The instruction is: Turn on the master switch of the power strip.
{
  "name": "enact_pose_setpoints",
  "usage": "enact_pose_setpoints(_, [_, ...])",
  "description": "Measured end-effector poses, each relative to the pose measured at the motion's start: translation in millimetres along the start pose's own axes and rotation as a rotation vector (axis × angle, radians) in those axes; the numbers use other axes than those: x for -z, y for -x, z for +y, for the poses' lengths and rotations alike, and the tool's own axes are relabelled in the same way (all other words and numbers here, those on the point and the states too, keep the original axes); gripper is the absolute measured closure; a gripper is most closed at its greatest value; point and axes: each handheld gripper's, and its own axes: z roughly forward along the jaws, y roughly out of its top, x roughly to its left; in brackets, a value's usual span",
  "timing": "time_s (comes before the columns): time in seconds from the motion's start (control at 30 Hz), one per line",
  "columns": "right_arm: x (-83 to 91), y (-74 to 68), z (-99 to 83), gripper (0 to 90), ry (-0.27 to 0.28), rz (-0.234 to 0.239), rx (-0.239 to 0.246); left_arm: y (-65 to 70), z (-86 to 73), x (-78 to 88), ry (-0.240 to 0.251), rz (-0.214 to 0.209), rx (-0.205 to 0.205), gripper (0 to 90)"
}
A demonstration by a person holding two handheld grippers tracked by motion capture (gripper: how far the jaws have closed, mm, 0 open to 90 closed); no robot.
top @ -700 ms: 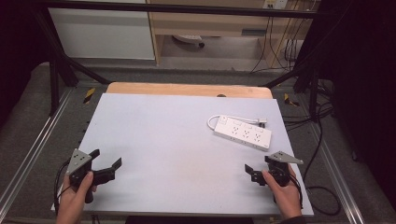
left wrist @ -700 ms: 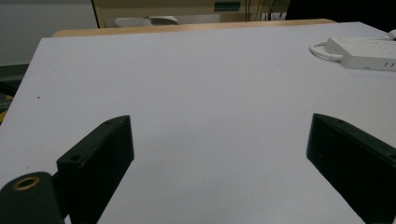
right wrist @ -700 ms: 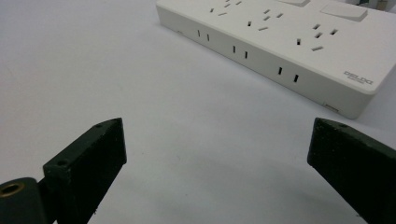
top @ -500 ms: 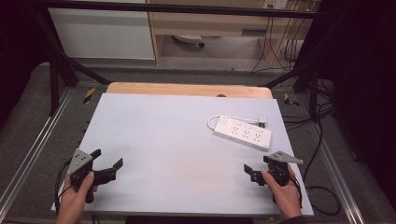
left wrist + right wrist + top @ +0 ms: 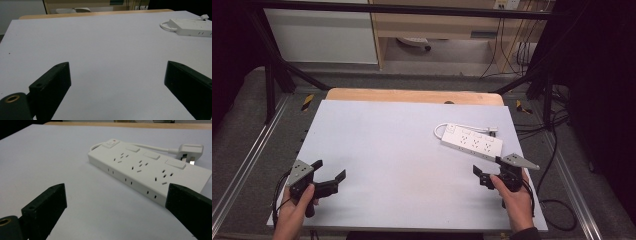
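The white power strip (image 5: 472,144) lies flat on the far right part of the desk (image 5: 402,150), sockets up, with its cord looped behind it and the plug (image 5: 190,150) resting just past its far edge. Your right hand-held gripper (image 5: 493,170) sits just beside the strip's near end, jaws spread wide with nothing between them; in the right gripper view the strip lies straight ahead, its long side angled across the gap. Your left hand-held gripper (image 5: 329,176) waits at the near left corner, well apart from the strip, also spread and empty. You appear to be at the approach, before any grasp. Next, I judge, you need to bring the right jaws forward over the strip's narrow width, turning your wrist so they square up across it before you close.
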Motion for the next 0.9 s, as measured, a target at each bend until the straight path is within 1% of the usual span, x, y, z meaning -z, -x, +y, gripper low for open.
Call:
enact_pose_setpoints(0.1, [-3.8, 5.0, 7.6, 5.5, 0.018, 0.008, -0.019, 0.1, 0.2, -1.8, -0.002, 0.004, 0.0, 7.0])
enact_pose_setpoints(0.17, [-6.1, 7.3, 13.1, 6.3, 0.03, -0.009, -0.016, 0.7, 0.1, -2.7, -0.006, 0.008, -0.006, 7.2])
enact_pose_setpoints(0.2, [-7.7, 8.3, 16.6, 6.3, 0.037, -0.016, -0.018, 3.2, 0.1, -4.7, -0.011, 0.001, -0.007, 7.2])
enact_pose_setpoints(0.27, [-11.1, 8.9, 22.5, 5.9, 0.045, -0.011, -0.02, 4.6, 0.6, -5.1, -0.006, -0.006, -0.008, 7.1])
enact_pose_setpoints(0.3, [-11.1, 8.9, 22.5, 5.9, 0.045, -0.011, -0.02, 4.6, 0.6, -5.1, -0.006, -0.006, -0.008, 7.1])
enact_pose_setpoints(0.37, [-16.7, 7.5, 31.7, 5.4, 0.042, -0.01, 0.0, 3.9, 0.4, -4.6, -0.008, -0.009, -0.006, 7.0])
enact_pose_setpoints(0.47, [-22.6, 4.5, 42.3, 5.3, 0.038, -0.013, 0.012, 3.4, -0.2, -4.6, -0.016, -0.013, -0.003, 7.1])
enact_pose_setpoints(0.57, [-28.3, 1.1, 53.0, 6.6, 0.043, -0.035, 0.035, 4.6, -0.3, -4.8, -0.016, -0.015, -0.006, 7.0])
enact_pose_setpoints(0.63, [-32.3, -0.3, 59.8, 8.4, 0.039, -0.033, 0.047, 4.7, -0.4, -4.9, -0.019, -0.015, -0.008, 7.0])
enact_pose_setpoints(0.67, [-32.3, -0.3, 59.8, 8.4, 0.039, -0.033, 0.047, 4.7, -0.6, -5.1, -0.021, -0.016, -0.006, 7.0])
enact_pose_setpoints(0.7, [-36.4, 0.0, 66.1, 13.6, 0.035, -0.029, 0.049, 4.7, -0.5, -5.1, -0.022, -0.015, -0.003, 7.0])
enact_pose_setpoints(0.77, [-40.5, 1.8, 72.3, 17.9, 0.043, -0.03, 0.048, 4.6, -0.5, -5.1, -0.021, -0.016, -0.004, 7.0])
enact_pose_setpoints(0.8, [-40.5, 1.8, 72.3, 17.9, 0.043, -0.03, 0.048, 4.6, -0.5, -5.0, -0.021, -0.016, -0.004, 7.0])
enact_pose_setpoints(0.83, [-41.9, 2.9, 75.2, 21.0, 0.048, -0.029, 0.039, 4.5, -0.5, -5.0, -0.021, -0.015, -0.003, 7.0])
enact_pose_setpoints(0.87, [-45.0, 5.4, 80.1, 26.4, 0.063, -0.021, 0.019, 4.5, -0.5, -4.9, -0.02, -0.016, -0.004, 7.0])
enact_pose_setpoints(0.9, [-46.0, 6.5, 81.7, 29.1, 0.065, -0.02, 0.017, 4.5, -0.5, -5.0, -0.021, -0.017, -0.004, 7.0])
